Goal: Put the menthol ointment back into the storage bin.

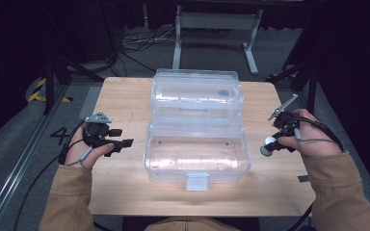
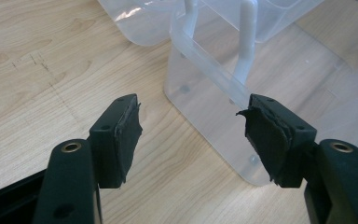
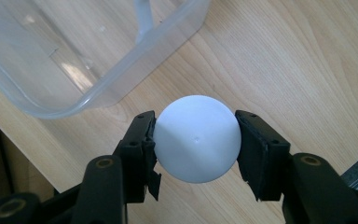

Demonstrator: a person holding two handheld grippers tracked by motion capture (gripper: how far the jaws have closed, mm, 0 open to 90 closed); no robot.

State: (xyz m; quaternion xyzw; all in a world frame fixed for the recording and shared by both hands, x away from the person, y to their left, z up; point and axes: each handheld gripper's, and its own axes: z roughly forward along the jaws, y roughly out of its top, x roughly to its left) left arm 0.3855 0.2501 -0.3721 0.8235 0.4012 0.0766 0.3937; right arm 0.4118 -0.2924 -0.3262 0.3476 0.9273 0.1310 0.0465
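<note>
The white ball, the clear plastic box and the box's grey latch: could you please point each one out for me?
white ball (image 3: 196, 138), right gripper view, middle of its front surface.
clear plastic box (image 1: 196, 163), high view, front wall of the lower tub.
grey latch (image 1: 197, 182), high view, centre of the tab.

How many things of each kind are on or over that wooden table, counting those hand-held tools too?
Clear plastic box with its lid open: 1
White ball, held in the right tool: 1
Hand-held tools: 2, the left tool with jaws open and nothing between them, the right tool clamped on the ball
Total: 4
</note>
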